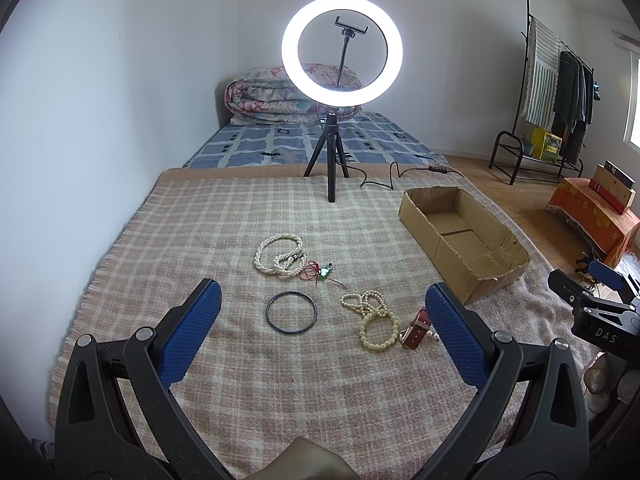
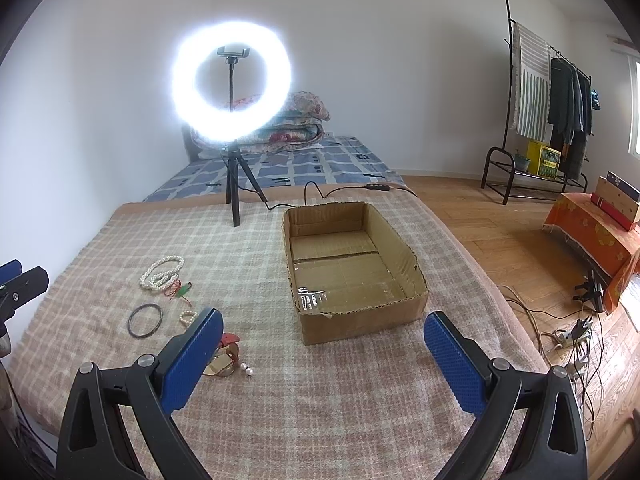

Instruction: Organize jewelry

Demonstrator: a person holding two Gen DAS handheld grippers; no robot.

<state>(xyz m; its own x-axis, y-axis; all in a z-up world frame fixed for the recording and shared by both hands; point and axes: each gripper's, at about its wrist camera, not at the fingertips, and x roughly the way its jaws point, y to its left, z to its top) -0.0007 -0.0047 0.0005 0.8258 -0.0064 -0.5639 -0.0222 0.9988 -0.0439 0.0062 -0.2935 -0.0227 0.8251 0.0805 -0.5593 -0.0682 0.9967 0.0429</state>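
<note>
Items on the plaid blanket (image 1: 224, 216), as I read them from my two wrist cameras:

1. Pearl necklace (image 1: 278, 255), white, multi-strand, looped on itself, dark clasp at its right end. Farthest piece from my left gripper (image 1: 323, 307).
2. Red cord (image 1: 320, 271) with a small green and white charm, touching the necklace's right end.
3. Dark bangle (image 1: 291, 313), thin, plain, lying flat, directly ahead between my left fingers.
4. Cream bead bracelets (image 1: 370, 319), several loops overlapping, just right of the bangle.
5. Red strap (image 1: 417, 328), leather-look, with a gold-coloured piece and two loose pearls (image 2: 246, 369) beside it. It lies against the inner side of my left gripper's right finger, and is partly hidden behind my right gripper's left finger.
6. Cardboard box (image 2: 400, 240), open-topped, ragged rim, nothing in it, ahead of my right gripper (image 2: 323, 331).

Writing: "DAS" on the black body of the right gripper, seen from the left camera.

Both grippers are spread wide, holding nothing, above the blanket.

Ring light (image 1: 342, 49) on a tripod stands lit at the blanket's far edge.
</note>
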